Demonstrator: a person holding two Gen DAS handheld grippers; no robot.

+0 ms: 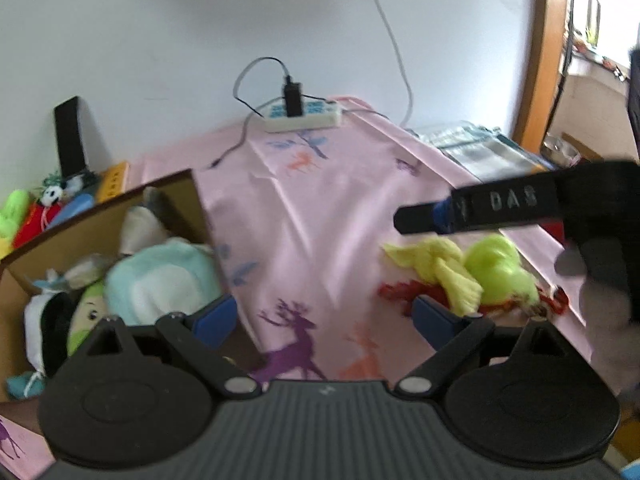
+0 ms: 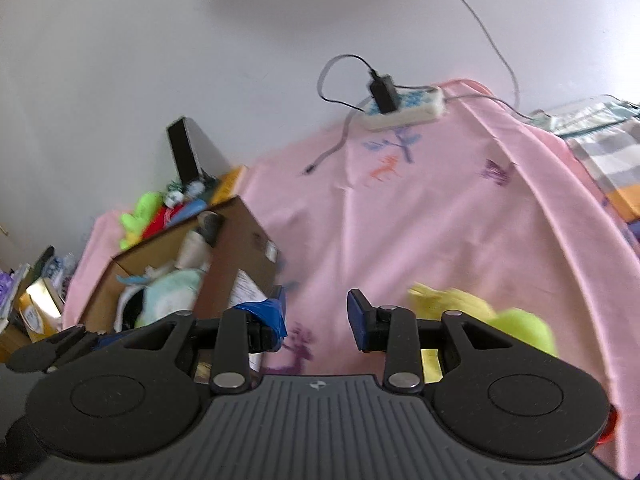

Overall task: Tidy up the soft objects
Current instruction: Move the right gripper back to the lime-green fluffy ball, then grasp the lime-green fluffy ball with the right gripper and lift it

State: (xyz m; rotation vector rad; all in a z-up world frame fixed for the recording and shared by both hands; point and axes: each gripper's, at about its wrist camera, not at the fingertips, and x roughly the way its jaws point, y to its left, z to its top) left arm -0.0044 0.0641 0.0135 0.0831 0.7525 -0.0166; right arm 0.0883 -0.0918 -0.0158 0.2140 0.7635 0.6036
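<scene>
Seemingly between picks, the left gripper hangs spread and empty over the pink cloth, the cardboard box of plushies at its left edge. Likewise spread, the right gripper hovers beside the yellow-green toy, probably next.

Yellow-green plush toy motion-blurred, lower part hidden behind right gripper linkage; in left wrist view the toy's right end is covered by the right gripper body. Cardboard box near corner hidden behind left gripper, contents overlapping, several unidentifiable. Small toys behind the box too small to tell. Checked fabric cut by frame edge.
</scene>
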